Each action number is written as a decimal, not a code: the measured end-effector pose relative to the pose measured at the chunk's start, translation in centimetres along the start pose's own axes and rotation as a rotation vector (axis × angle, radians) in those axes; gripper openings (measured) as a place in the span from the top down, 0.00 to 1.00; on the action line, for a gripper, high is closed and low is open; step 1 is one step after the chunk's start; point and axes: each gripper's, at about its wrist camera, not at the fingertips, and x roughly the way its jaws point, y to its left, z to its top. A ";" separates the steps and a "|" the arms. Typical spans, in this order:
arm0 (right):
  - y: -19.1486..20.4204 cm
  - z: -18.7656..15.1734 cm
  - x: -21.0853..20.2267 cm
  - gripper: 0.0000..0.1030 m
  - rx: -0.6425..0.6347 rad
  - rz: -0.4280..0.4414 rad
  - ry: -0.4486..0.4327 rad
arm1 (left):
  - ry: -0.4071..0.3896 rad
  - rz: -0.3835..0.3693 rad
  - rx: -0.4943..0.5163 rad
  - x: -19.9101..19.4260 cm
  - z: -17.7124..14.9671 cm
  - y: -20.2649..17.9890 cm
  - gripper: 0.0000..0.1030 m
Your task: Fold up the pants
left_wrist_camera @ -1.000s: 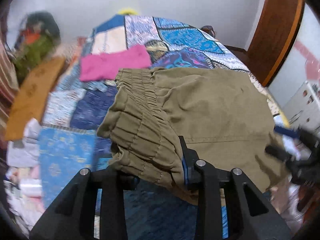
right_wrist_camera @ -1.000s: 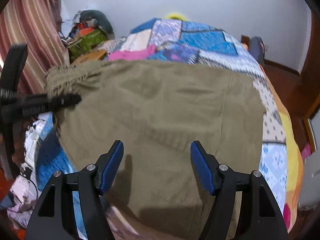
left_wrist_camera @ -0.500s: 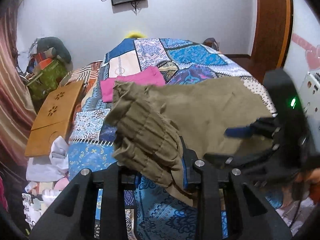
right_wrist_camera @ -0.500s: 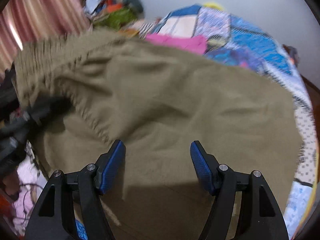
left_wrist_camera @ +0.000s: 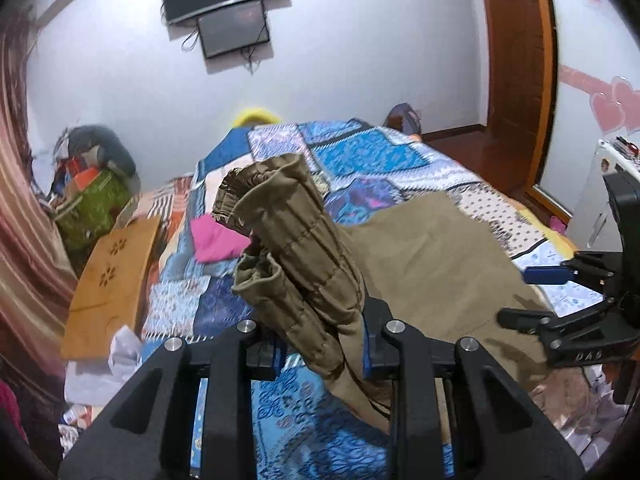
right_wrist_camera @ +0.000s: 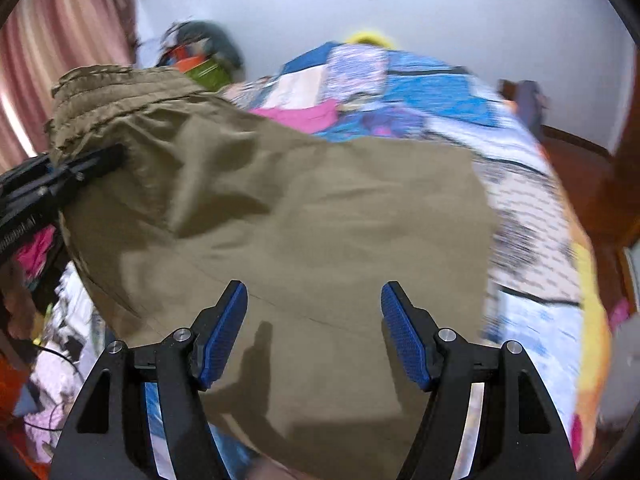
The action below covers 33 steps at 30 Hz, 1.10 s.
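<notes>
Olive-khaki pants (left_wrist_camera: 432,264) (right_wrist_camera: 320,216) lie spread over the near part of the bed. Their gathered elastic waistband (left_wrist_camera: 288,232) is bunched and raised off the bed, and my left gripper (left_wrist_camera: 320,350) is shut on it. From the right wrist, the left gripper (right_wrist_camera: 84,168) shows at the left edge, pinching the waistband (right_wrist_camera: 108,96) up. My right gripper (right_wrist_camera: 314,332) hovers open just above the pants' cloth, nothing between its blue pads (right_wrist_camera: 224,332). In the left wrist view the right gripper (left_wrist_camera: 532,294) stands open at the right edge, over the pants' far side.
A patchwork blue quilt (left_wrist_camera: 372,152) covers the bed, with a pink garment (left_wrist_camera: 216,240) lying on it past the pants. A wooden lap board (left_wrist_camera: 112,276), bags and loose clothes crowd the floor on the left. A wooden door (left_wrist_camera: 520,72) stands at the right.
The left gripper has lifted the waistband up off the bed, and the cloth now stands bunched and upright. The right gripper swung sideways and back and stayed open over the pants.
</notes>
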 end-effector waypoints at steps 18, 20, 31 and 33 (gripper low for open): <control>-7.5 -6.6 0.3 0.36 0.243 -0.031 0.055 | -0.027 -0.214 0.187 0.1 3.2 -11.5 0.79; -7.5 -6.6 0.3 0.36 0.243 -0.025 0.054 | 0.008 -0.246 0.190 1.2 3.1 -12.5 0.79; -8.0 -7.1 -0.1 0.36 0.256 -0.018 0.034 | 0.229 -0.379 0.248 6.6 0.2 -17.6 0.79; -8.2 -7.3 -0.6 0.36 0.256 -0.026 0.027 | 0.251 -0.384 0.263 6.8 -0.2 -18.1 0.79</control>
